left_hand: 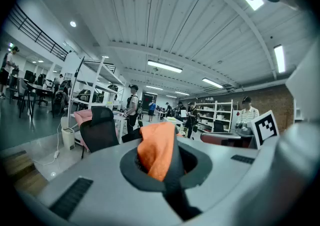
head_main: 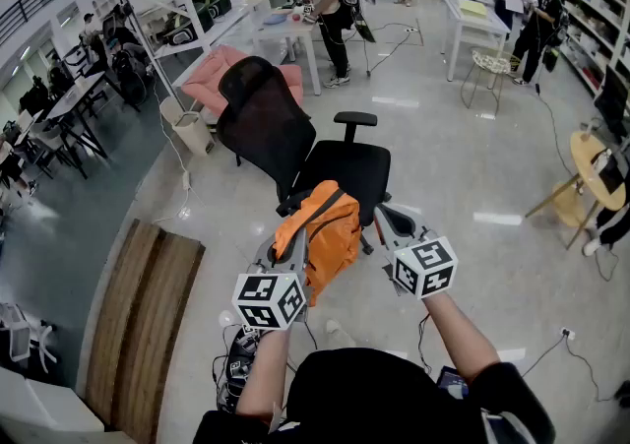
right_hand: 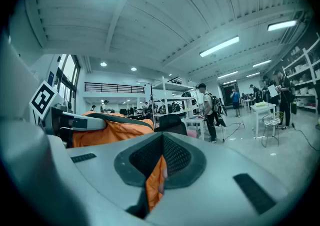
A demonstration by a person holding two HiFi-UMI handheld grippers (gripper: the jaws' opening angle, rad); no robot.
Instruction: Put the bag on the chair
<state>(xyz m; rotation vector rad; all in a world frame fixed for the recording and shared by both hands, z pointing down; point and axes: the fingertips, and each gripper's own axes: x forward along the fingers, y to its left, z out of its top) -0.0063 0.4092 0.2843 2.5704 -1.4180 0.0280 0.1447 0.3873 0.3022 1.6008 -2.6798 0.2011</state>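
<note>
A person holds a soft orange cloth bag with black straps (head_main: 322,230) up in the middle of the frame. It hangs between the two grippers, right at the front of the black office chair with a mesh back (head_main: 340,168). I cannot tell if it touches the seat. The left gripper (head_main: 293,240) has its fingers closed tight on orange cloth and a black strap. The right gripper (head_main: 382,219) pinches a fold of orange cloth in its closed fingers. A shiny grey floor (head_main: 463,157) lies all around.
</note>
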